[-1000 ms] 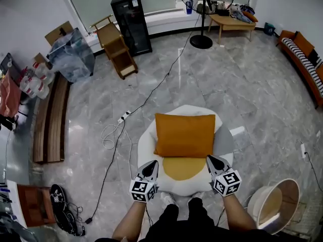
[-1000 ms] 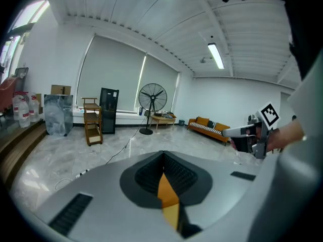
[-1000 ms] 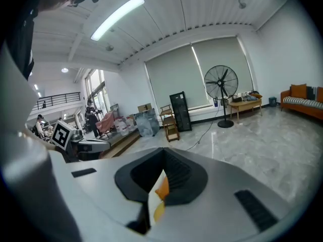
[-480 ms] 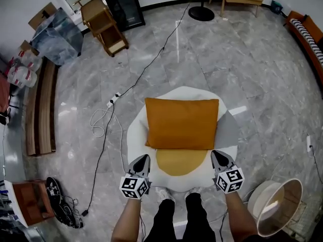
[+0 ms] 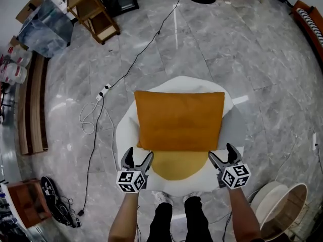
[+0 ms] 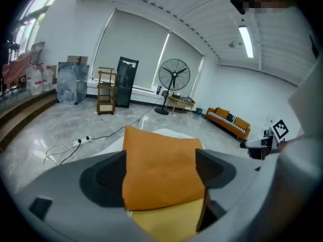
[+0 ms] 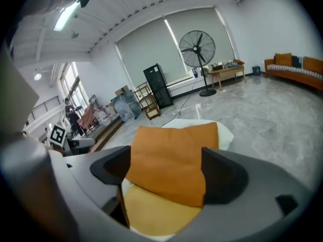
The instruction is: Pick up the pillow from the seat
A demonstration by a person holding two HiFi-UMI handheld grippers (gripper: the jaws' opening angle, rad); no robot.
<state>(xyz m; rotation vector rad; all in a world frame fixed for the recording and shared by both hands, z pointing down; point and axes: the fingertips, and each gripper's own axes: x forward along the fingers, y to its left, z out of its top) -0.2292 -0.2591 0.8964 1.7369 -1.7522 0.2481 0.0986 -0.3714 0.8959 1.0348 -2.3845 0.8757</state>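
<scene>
An orange pillow [image 5: 179, 120] lies flat on a white round seat [image 5: 125, 126] with a yellow pad [image 5: 177, 165]. My left gripper [image 5: 136, 158] hovers at the pillow's near left corner, its jaws opening, with the corner lined up between them but not pressed. My right gripper [image 5: 224, 154] hovers at the near right corner, its jaws opening too, nothing pinched. In the left gripper view the pillow [image 6: 160, 169] fills the gap between the jaws. In the right gripper view the pillow [image 7: 171, 160] does the same.
A power strip and cable [image 5: 104, 91] trail over the grey marble floor left of the seat. A wooden bench [image 5: 31, 105] runs along the left wall. A round white basket [image 5: 282, 210] stands at lower right. The person's legs and shoes [image 5: 174, 201] are just below the seat.
Both grippers went from shut to open and moved forward to the pillow's near corners. The head view has tilted down and closer, so the seat looks larger.
</scene>
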